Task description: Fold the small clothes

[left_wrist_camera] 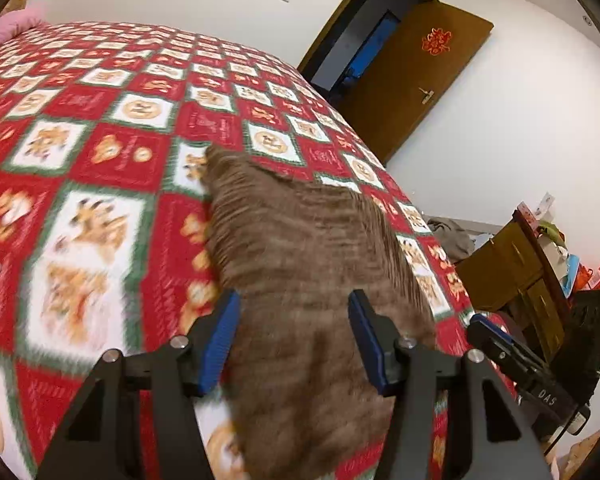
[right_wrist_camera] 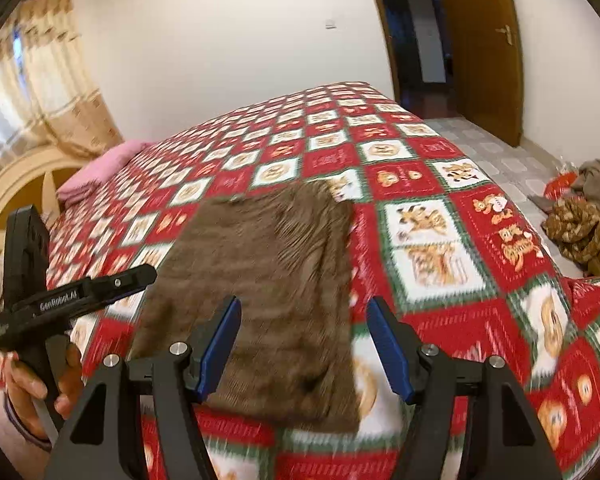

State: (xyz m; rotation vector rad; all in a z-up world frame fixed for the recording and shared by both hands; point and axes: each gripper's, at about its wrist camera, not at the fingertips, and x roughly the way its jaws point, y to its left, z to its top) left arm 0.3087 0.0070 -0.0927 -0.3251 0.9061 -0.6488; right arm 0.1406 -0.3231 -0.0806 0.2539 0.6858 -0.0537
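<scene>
Left gripper point(left_wrist_camera: 294, 344): blue pads apart, nothing pinched — the brown cloth point(left_wrist_camera: 300, 280) lies on the bedspread beyond them. Right gripper point(right_wrist_camera: 304, 348): jaws likewise spread and empty, with the cloth point(right_wrist_camera: 260, 288) at lower centre of its frame on the red checked bedspread point(right_wrist_camera: 440, 240).

The cloth appears folded into a flat rectangle; its long axis runs from the bottom of the frame toward the upper centre, the far short edge pointing at the white wall. Blur hides seams and layers.

Judgement: for the next fold, pinch both near corners evenly, lift low, carry them squarely to the far edge, and avoid dragging the bedspread.
</scene>
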